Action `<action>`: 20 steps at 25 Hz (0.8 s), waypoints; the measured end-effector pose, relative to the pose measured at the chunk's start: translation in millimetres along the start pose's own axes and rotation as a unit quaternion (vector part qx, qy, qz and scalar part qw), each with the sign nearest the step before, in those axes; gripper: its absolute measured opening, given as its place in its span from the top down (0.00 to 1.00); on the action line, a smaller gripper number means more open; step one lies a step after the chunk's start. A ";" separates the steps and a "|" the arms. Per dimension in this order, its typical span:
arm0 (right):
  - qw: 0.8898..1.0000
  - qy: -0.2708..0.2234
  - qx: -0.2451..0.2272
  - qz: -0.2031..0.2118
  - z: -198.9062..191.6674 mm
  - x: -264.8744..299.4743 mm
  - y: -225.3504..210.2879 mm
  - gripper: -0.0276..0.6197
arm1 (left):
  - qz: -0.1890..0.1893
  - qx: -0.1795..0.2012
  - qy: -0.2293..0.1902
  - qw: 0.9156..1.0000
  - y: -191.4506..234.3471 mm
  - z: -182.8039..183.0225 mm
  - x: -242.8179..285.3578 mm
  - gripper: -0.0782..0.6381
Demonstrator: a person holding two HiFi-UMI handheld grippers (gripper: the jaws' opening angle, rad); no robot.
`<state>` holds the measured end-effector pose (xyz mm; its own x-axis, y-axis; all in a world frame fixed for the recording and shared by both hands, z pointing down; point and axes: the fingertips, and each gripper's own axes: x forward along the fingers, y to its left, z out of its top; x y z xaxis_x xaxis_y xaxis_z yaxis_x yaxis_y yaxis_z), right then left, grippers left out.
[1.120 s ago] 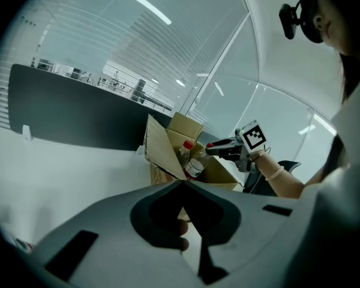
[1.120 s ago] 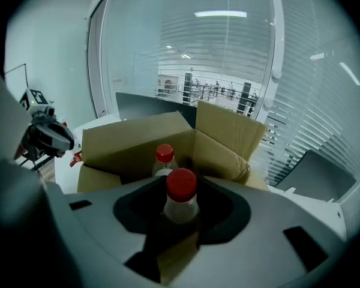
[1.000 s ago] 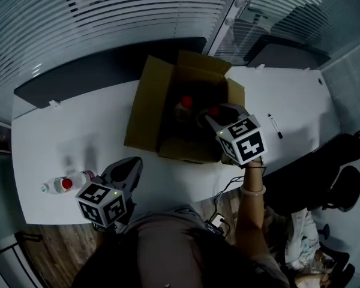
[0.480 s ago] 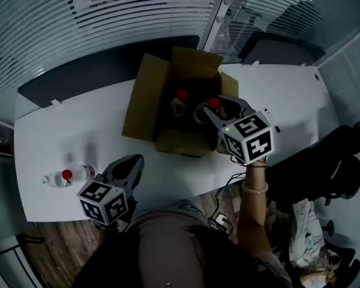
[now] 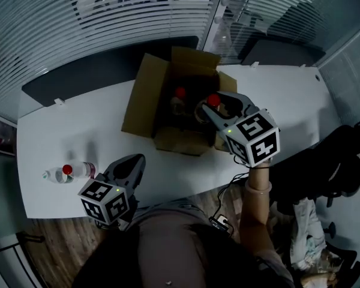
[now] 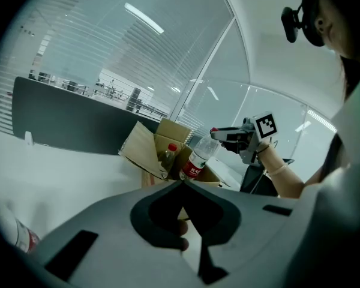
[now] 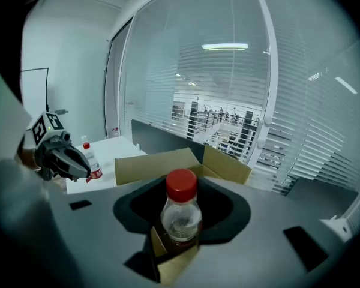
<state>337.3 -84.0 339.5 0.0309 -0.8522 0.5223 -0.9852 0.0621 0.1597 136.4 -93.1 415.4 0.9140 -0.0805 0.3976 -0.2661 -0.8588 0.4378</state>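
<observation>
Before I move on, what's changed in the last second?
The right gripper, shut on the red-capped bottle, has lifted it up from the cardboard box. Unchanged: the left gripper shut and empty, the second bottle in the box, a third bottle on the table.

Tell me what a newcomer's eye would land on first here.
The right claw, shut on a clear plastic bottle with a red cap, holds it over the open brown cardboard box on the white table. A second red-capped bottle stands inside the box, and a third bottle sits on the table near the empty left claw.
</observation>
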 end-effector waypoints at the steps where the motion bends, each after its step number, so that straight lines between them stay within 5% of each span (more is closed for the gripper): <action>1: 1.000 -0.004 -0.002 0.002 3.4 -3.0 1.7 0.69 | 0.000 0.000 0.000 1.000 -1.1 -0.1 0.0 0.88; 20: 0.989 -0.120 -0.059 0.055 70.7 -75.0 35.6 0.69 | 0.020 -0.001 -0.022 1.000 -25.2 -4.1 1.1 0.88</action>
<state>288.0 -54.6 246.8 -0.1307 -0.9348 0.3303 -0.9532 0.2101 0.2174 142.8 -69.5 408.1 0.9150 -0.1370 0.3794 -0.3034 -0.8535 0.4235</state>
